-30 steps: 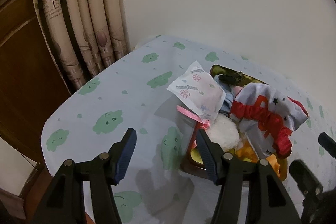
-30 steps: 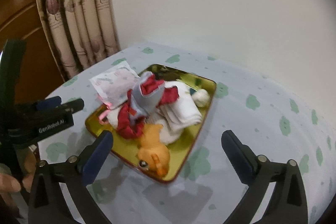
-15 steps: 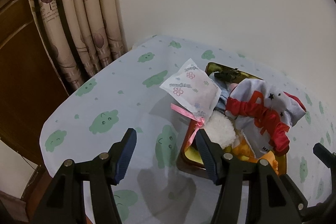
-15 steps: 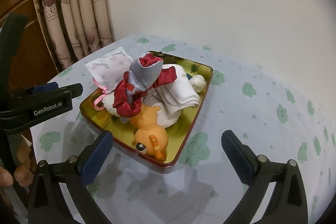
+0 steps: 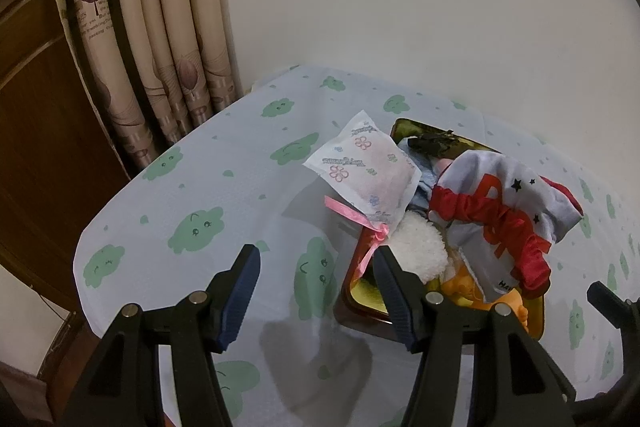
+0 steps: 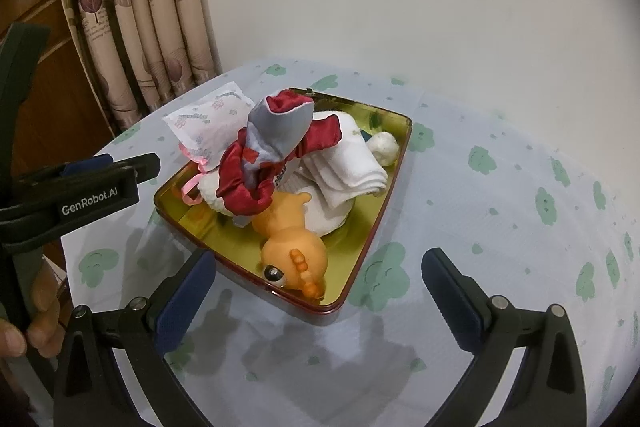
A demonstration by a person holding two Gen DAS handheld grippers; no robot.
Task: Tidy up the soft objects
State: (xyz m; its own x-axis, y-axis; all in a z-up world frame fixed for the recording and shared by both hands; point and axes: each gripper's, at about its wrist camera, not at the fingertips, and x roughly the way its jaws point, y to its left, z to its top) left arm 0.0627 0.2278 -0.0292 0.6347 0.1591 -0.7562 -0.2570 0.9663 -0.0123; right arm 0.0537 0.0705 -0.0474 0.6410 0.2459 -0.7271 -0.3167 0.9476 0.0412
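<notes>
A gold-lined tin tray [image 6: 386, 215] with a red rim holds a heap of soft things. On it lie an orange plush toy [image 6: 294, 249], a grey and red garment [image 6: 276, 143], a folded white cloth [image 6: 348, 167] and a white fluffy ball [image 5: 420, 253]. A white flowered packet [image 5: 364, 167] with a pink ribbon [image 5: 348, 213] leans over the tray's left edge. My left gripper [image 5: 316, 291] hovers open over the tablecloth just left of the tray. My right gripper [image 6: 320, 301] stands wide open in front of the tray's near edge, holding nothing.
The table [image 6: 500, 227] wears a pale blue cloth with green cloud prints and ends at a white wall. Beige leaf-print curtains [image 5: 168, 39] and a brown wooden panel [image 5: 44, 131] stand to the left. A hand [image 6: 38, 307] grips the left gripper's handle.
The right wrist view has drawn slightly nearer the tray, and the right gripper's tip has slid toward the right edge of the left view. Both jaws stand as before.
</notes>
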